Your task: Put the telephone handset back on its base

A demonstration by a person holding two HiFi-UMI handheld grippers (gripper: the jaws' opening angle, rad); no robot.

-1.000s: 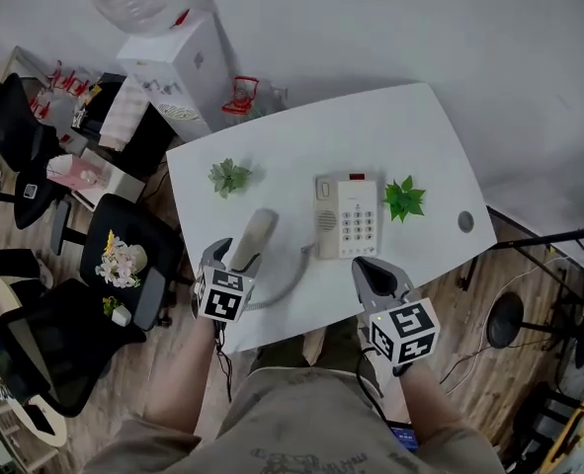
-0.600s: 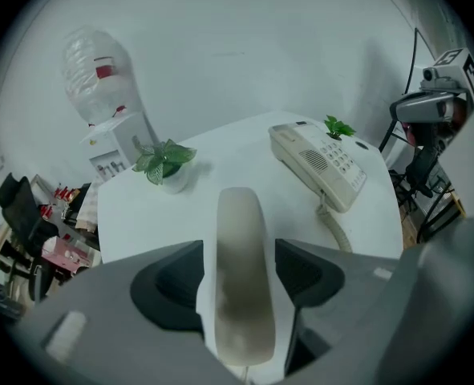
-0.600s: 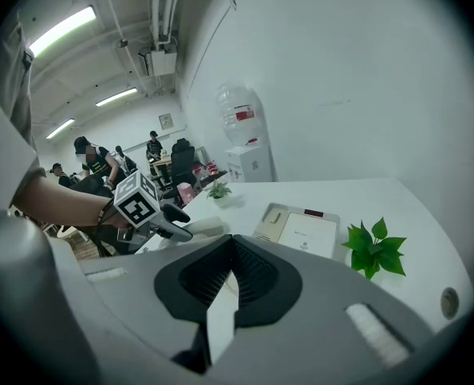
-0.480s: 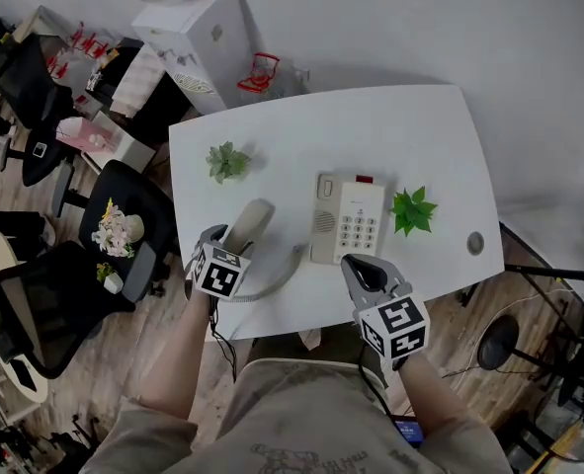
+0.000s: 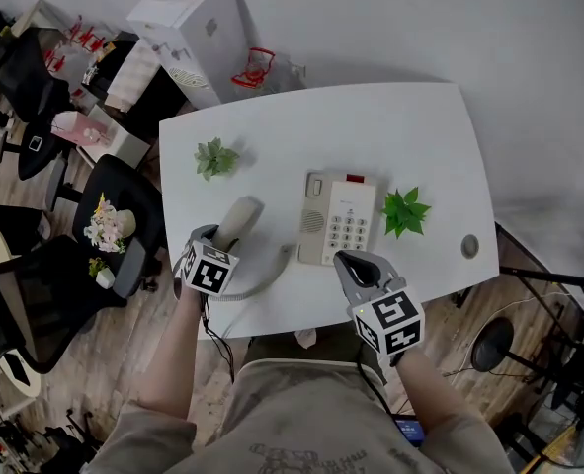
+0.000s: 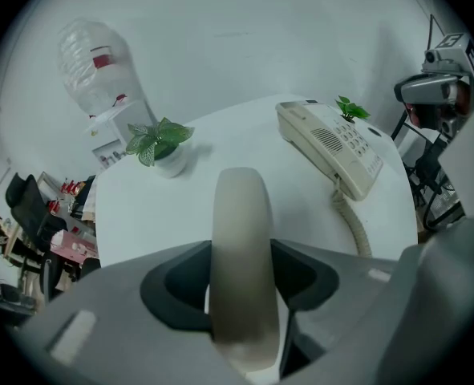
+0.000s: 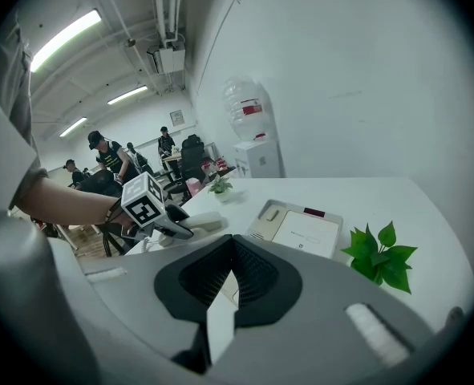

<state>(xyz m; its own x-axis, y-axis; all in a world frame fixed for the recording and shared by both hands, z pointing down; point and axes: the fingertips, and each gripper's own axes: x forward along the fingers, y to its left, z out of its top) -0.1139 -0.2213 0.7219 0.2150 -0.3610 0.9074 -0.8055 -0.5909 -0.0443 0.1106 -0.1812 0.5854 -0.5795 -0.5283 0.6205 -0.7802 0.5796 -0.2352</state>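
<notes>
Left gripper (image 5: 222, 248) has its jaws clamped on the handset (image 5: 238, 219); in the left gripper view I see it running straight out between them over the table (image 5: 400, 126). The handset is left of the base (image 5: 338, 220) and apart from it, joined to it by the coiled cord (image 5: 272, 276). Right gripper (image 5: 357, 267) hovers at the table's front edge just below the base, jaws all but together with nothing between them. A plant (image 5: 406, 211) stands just right of the base.

Handset (image 6: 238, 215) near end hidden; keypad (image 6: 353, 139) digits illegible.
</notes>
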